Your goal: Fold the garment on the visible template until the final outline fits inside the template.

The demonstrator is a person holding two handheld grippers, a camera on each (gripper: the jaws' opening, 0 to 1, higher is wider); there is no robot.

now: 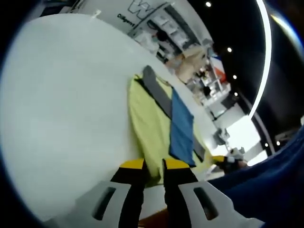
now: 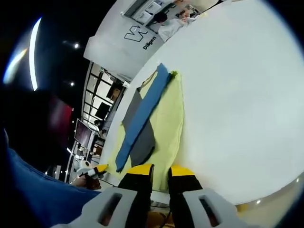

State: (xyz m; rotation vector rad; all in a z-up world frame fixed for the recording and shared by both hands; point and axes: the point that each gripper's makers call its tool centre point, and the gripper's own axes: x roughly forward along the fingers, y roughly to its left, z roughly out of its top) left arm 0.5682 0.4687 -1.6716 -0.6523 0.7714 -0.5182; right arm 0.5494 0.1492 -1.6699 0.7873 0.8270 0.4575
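A yellow-green garment point(image 1: 147, 123) point(image 2: 168, 114) lies flat on the white table point(image 1: 61, 95) point(image 2: 242, 85), running away from me. On top of it lie a grey panel point(image 1: 159, 92) point(image 2: 142, 140) and a long blue strip point(image 1: 182, 128) point(image 2: 142, 111). My left gripper point(image 1: 154, 165) sits at the garment's near edge, jaws nearly together with yellow cloth in the narrow gap. My right gripper point(image 2: 161, 168) stands the same way at the other near corner. Each gripper also shows in the other's view, the right gripper point(image 1: 228, 161) and the left gripper point(image 2: 95, 172) at the garment's far near corner.
The person's blue clothing point(image 1: 270, 180) point(image 2: 33, 190) hangs close beside the near table edge. Wide bare tabletop spreads to the outside of the garment. Beyond the table's far edge are shelves and a person point(image 1: 159, 40) point(image 2: 168, 23).
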